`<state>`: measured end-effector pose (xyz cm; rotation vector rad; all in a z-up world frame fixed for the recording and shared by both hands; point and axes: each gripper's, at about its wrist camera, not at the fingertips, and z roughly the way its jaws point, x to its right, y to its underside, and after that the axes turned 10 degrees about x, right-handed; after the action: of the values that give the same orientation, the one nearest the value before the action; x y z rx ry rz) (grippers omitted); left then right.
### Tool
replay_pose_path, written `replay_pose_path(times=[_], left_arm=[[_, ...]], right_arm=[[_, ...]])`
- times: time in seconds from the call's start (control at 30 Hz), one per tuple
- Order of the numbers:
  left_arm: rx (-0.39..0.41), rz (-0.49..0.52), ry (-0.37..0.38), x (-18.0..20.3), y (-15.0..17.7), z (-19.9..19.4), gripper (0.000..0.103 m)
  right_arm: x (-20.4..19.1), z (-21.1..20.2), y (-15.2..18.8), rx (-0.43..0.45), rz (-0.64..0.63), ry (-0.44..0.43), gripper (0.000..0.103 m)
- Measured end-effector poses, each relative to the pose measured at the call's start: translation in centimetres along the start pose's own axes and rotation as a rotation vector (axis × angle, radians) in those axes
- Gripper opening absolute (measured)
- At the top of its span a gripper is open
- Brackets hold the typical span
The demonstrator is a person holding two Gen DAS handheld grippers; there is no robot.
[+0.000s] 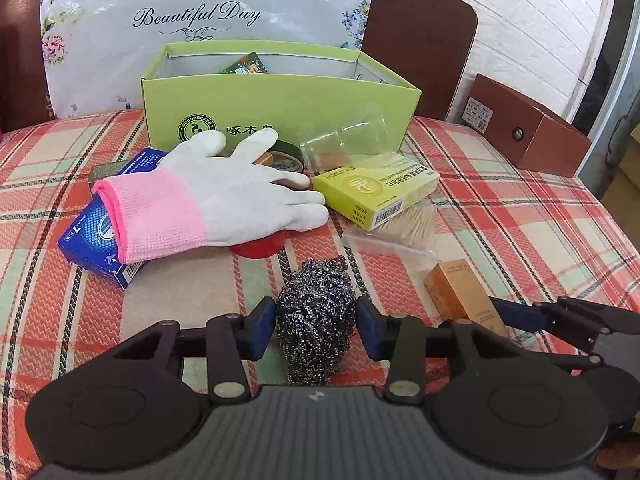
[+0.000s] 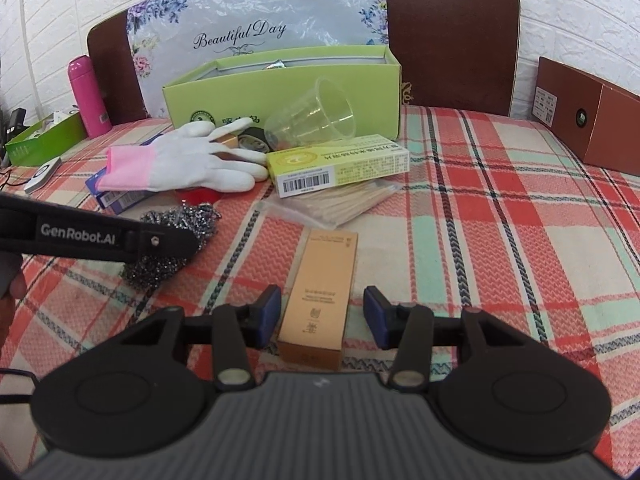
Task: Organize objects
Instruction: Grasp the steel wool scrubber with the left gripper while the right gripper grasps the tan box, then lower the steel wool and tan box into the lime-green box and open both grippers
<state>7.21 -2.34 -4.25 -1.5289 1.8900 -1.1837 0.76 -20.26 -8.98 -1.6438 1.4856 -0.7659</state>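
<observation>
A: Quick check, left gripper point(image 1: 316, 330). What's w/ the steel-wool scrubber point(image 1: 316, 320)?

B: It sits on the plaid tablecloth point(image 1: 500, 208) right between your blue pads point(image 1: 264, 330). The left pad touches or nearly touches the wool; on the right there's a thin gap. Fingers partly apart, not clamped. I'd say you straddle it so one squeeze gets it w/o chasing it around.

A: And the right gripper point(image 2: 322, 316)?

B: Same idea. The tan carton point(image 2: 320, 296) lies lengthwise btw the pads, clear cloth on both sides. Fingers apart, nothing held. Carton's long axis runs along your fingers, so you'd close on its narrow width. Good choice, prob the firmest bite.

A: Where does the stuff go?

B: Likely the green box point(image 1: 280, 100) at the back, open top, something already inside it. The rest is piled in front of it: white-and-pink glove point(image 1: 224, 196) draped over a blue box point(image 1: 96, 240) and a red thing I can't ID, clear plastic cup point(image 2: 316, 116) on its side against the box wall, yellow-green med box point(image 2: 340, 168) resting on a bag of toothpicks point(image 2: 352, 200), tape roll point(image 2: 256, 140) behind the glove fingers.

A: Risk?

B: Wool is springy, may squash or snag. Both of you need to clear that pile to reach the box.
</observation>
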Motion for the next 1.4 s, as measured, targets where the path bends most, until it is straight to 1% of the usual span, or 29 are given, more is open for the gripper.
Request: replay_pose_path(times=[0.07, 0.13, 0.17, 0.2, 0.27, 0.37, 0.5, 0.57, 0.67, 0.8, 0.93, 1.1, 1.23, 1.4], left_arm=[[-0.005, -0.004, 0.008, 0.0, 0.1, 0.2, 0.046], [-0.019, -0.006, 0.016, 0.0, 0.3, 0.3, 0.041], [-0.018, -0.003, 0.017, 0.0, 0.3, 0.3, 0.039], [-0.016, 0.001, 0.017, 0.1, 0.2, 0.1, 0.038], [-0.008, -0.002, 0.028, 0.1, -0.1, -0.4, 0.037], [0.033, 0.000, 0.052, 0.2, -1.2, -1.8, 0.037], [0.105, -0.006, 0.078, 0.1, -3.6, -3.6, 0.037], [0.141, -0.008, 0.078, -0.3, -5.0, -4.1, 0.037], [0.187, -0.018, 0.062, -1.1, -7.3, -4.3, 0.037], [0.246, -0.019, 0.029, -2.0, -10.6, -3.9, 0.037], [0.264, -0.018, 0.017, -2.7, -14.0, -2.1, 0.037], [0.241, -0.017, -0.006, -3.7, -16.9, 2.1, 0.037], [0.185, -0.033, -0.006, -4.8, -18.1, 5.8, 0.037], [0.133, -0.037, -0.021, -5.8, -18.2, 9.6, 0.037]], right_arm=[[0.0, 0.1, 0.1, -0.002, -0.001, 0.000, 0.043], [0.0, 0.0, 0.1, -0.002, 0.000, -0.007, 0.036], [0.0, 0.0, 0.1, -0.003, 0.000, -0.010, 0.034], [0.0, -0.1, 0.1, -0.003, -0.005, -0.006, 0.030], [0.0, -0.4, -0.1, 0.000, -0.002, -0.013, 0.029], [-0.1, -1.1, -0.9, 0.023, -0.012, -0.024, 0.029], [0.0, -2.1, -3.3, 0.089, -0.020, -0.053, 0.029], [0.0, -2.3, -4.9, 0.127, -0.023, -0.069, 0.029], [0.0, -2.1, -7.6, 0.184, -0.034, -0.090, 0.029], [-0.4, -1.0, -10.8, 0.252, -0.090, -0.085, 0.029], [-0.3, 1.6, -13.7, 0.279, -0.130, -0.070, 0.029], [0.6, 5.9, -16.2, 0.263, -0.142, -0.045, 0.029], [2.0, 9.5, -17.6, 0.239, -0.115, -0.031, 0.029], [3.1, 13.8, -18.3, 0.218, -0.114, -0.034, 0.029]])
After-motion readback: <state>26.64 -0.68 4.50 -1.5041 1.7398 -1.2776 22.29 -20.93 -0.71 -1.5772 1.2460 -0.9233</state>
